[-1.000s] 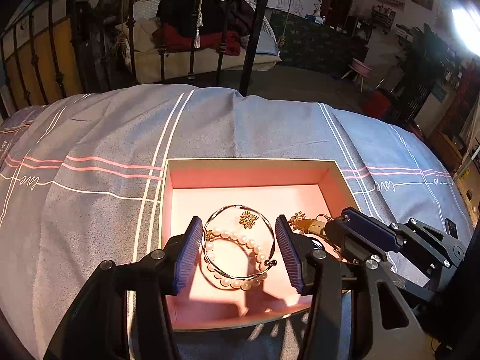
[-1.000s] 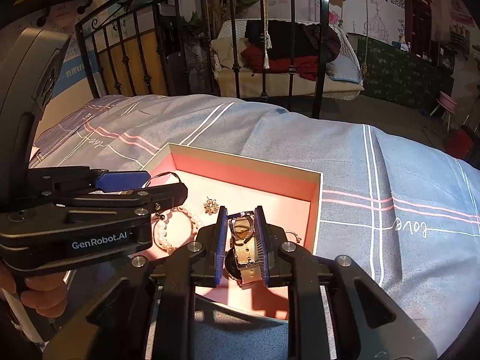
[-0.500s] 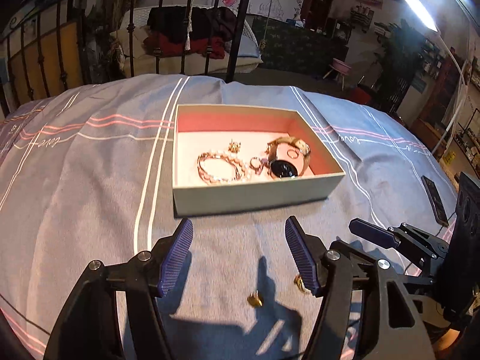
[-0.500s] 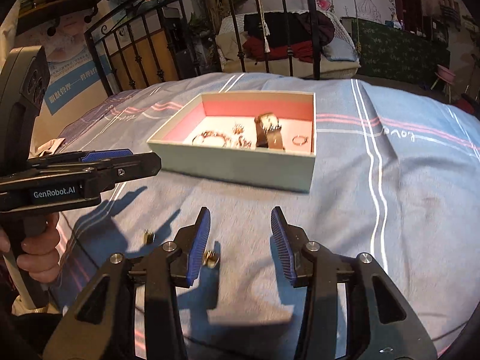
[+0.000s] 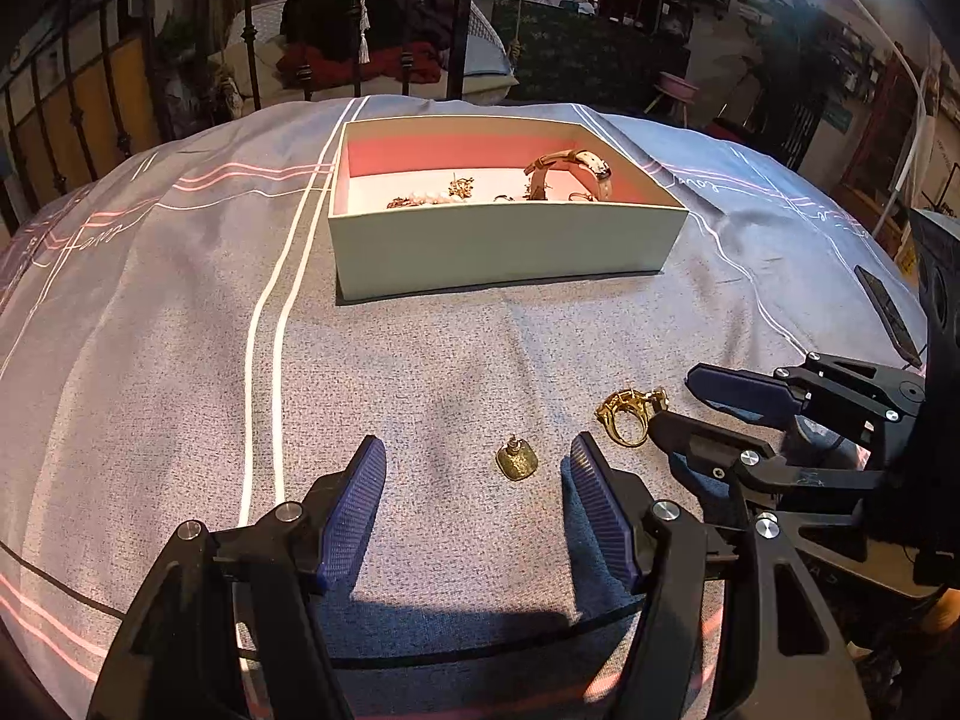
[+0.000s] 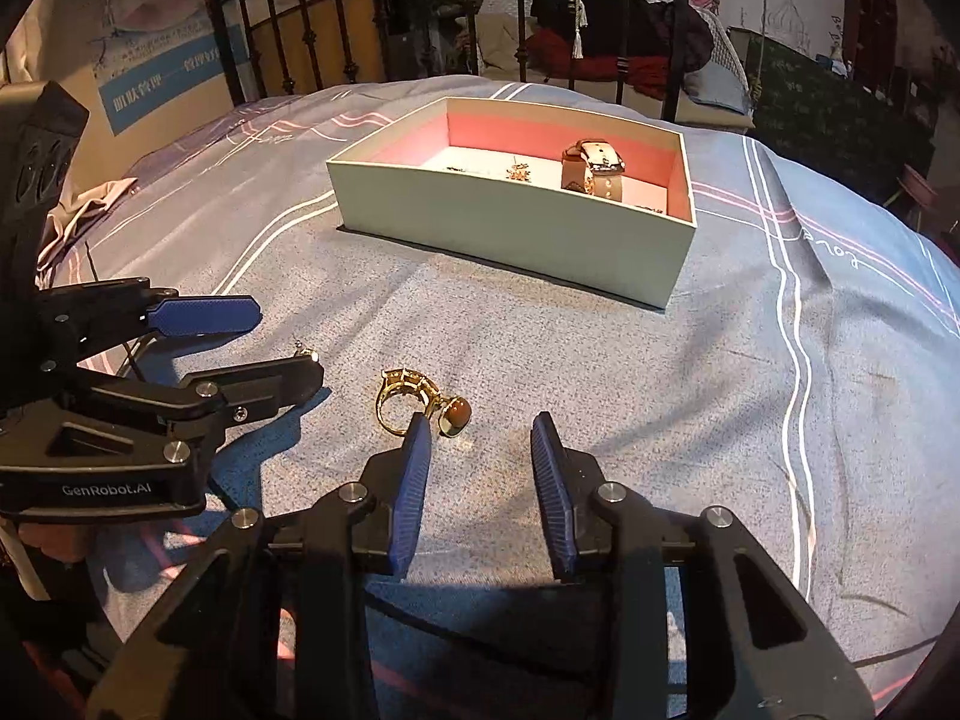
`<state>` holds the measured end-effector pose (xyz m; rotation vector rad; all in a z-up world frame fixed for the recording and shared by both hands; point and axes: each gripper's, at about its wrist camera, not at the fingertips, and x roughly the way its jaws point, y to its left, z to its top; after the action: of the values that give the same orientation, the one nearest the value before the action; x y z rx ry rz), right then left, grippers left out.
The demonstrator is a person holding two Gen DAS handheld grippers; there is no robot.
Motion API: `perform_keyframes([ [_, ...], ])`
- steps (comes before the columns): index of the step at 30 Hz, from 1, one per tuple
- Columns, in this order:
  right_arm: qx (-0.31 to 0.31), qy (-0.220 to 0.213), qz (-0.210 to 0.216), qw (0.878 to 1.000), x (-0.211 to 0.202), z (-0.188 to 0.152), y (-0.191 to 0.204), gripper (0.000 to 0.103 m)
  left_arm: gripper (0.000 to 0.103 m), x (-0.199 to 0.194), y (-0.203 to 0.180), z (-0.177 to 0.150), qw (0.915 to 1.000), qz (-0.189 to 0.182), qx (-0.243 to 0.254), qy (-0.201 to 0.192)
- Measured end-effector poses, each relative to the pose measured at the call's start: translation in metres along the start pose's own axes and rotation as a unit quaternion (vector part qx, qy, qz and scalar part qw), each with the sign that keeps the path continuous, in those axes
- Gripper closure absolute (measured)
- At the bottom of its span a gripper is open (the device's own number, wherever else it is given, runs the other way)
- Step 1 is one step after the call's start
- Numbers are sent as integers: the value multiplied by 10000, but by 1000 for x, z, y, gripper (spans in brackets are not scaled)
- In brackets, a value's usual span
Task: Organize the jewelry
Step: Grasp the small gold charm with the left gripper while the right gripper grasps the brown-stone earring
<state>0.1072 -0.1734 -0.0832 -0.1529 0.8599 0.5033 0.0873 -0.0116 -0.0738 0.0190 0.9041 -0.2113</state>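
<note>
1. One bed covered by a grey-blue bedspread (image 5: 180, 312) with white and pink stripes carries everything.
2. One pale green rectangular cardboard box (image 5: 504, 246) with a pink lining sits open on the bedspread, well beyond both claws.
3. Two black claws with ribbed blue pads hover low over the bedspread, nearer the camera than the box. The left claw (image 5: 474, 504) has its fingers spread wide apart and empty. The right claw (image 6: 483, 480) is likewise spread apart, gripping nothing.
4. One tan-strapped wristwatch (image 6: 591, 171) stands on edge inside the box, toward its right end.
5. Several small gold and pearl pieces (image 5: 438, 195) lie on the box floor left of the watch; the near wall hides too much to count them.
6. One gold ring with a brown stone (image 6: 420, 399) lies on the bedspread, just beside the right claw's left finger.
7. One small squarish gold earring (image 5: 516, 461) lies on the bedspread between the left claw's fingers, touching neither.
</note>
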Motion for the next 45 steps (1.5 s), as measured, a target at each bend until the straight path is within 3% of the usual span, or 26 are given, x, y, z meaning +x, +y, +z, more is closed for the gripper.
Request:
perform_keyframes([
  [7, -147, 15, -75, 9999, 5, 6, 2, 75, 40, 3, -2, -2, 10000, 51, 66, -26],
  [11, -253, 10, -6, 9997, 6, 6, 6, 86, 39, 4, -3, -1, 9999, 69, 102, -23],
  [15, -285, 23, -119, 9995, 8, 7, 10, 86, 35, 6, -7, 0, 9997, 88, 216, 12],
  [25, -173, 18, -105, 9998, 8, 7, 9, 86, 37, 7, -9, -4, 9993, 120, 360, -69],
  [31, -62, -57, -103, 9999, 5, 5, 10, 88, 76, 4, -15, -6, 9983, 100, 528, -205],
  [34, -44, -77, -81, 9999, 4, 4, 9, 89, 87, 3, -13, -5, 9987, 96, 452, -236],
  [45, 40, -194, -2, 9998, -1, 2, 8, 92, 93, -2, -2, -1, 9995, -100, 116, -284],
])
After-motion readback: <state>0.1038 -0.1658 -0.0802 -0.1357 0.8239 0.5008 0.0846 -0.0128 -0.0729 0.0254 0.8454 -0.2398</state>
